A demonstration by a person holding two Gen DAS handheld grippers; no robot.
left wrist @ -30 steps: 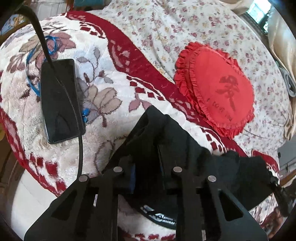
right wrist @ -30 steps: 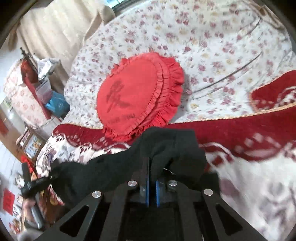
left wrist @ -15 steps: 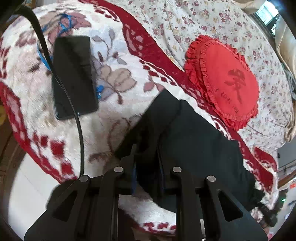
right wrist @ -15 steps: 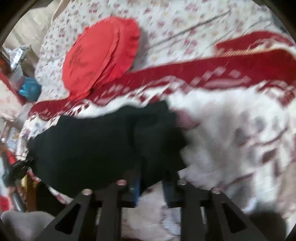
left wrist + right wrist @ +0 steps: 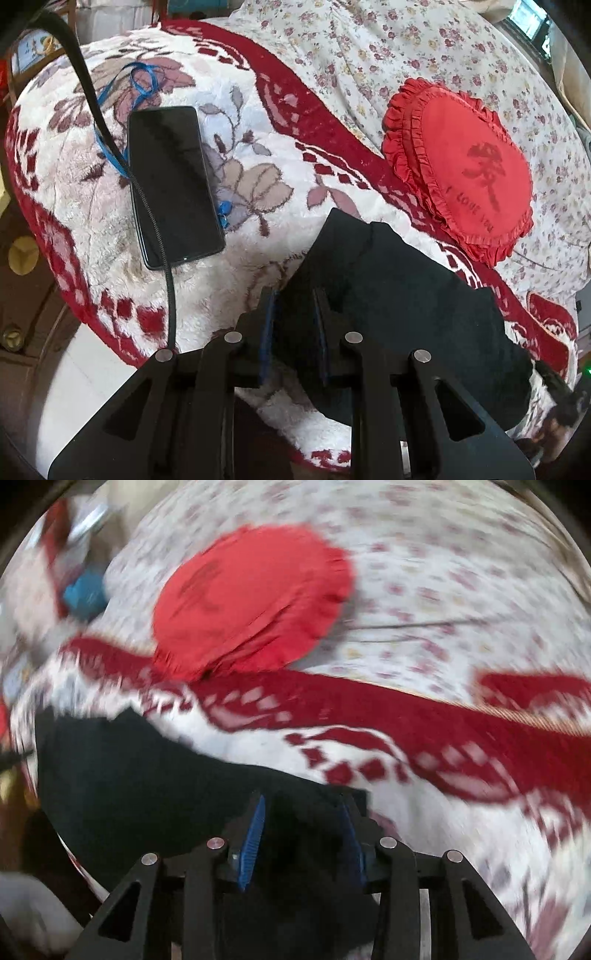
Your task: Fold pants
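The black pants (image 5: 399, 306) lie flat on the white and red floral blanket (image 5: 258, 184), near its front edge. In the left wrist view my left gripper (image 5: 293, 299) has its jaws parted around the left end of the pants. In the blurred right wrist view the pants (image 5: 140, 775) stretch to the left. My right gripper (image 5: 303, 808) is open, its blue-padded fingers (image 5: 255, 827) apart over the right end of the cloth.
A black phone (image 5: 173, 184) with a cable and a blue ribbon (image 5: 140, 79) lies on the blanket left of the pants. A red frilled heart cushion (image 5: 469, 170) sits on the flowered sheet beyond it, and shows in the right wrist view (image 5: 251, 598). The bed edge drops off at the front.
Both grippers carried the pants down onto the blanket and have opened. The right gripper was shut on the cloth one second ago and is now wide apart. The pants lie flatter.
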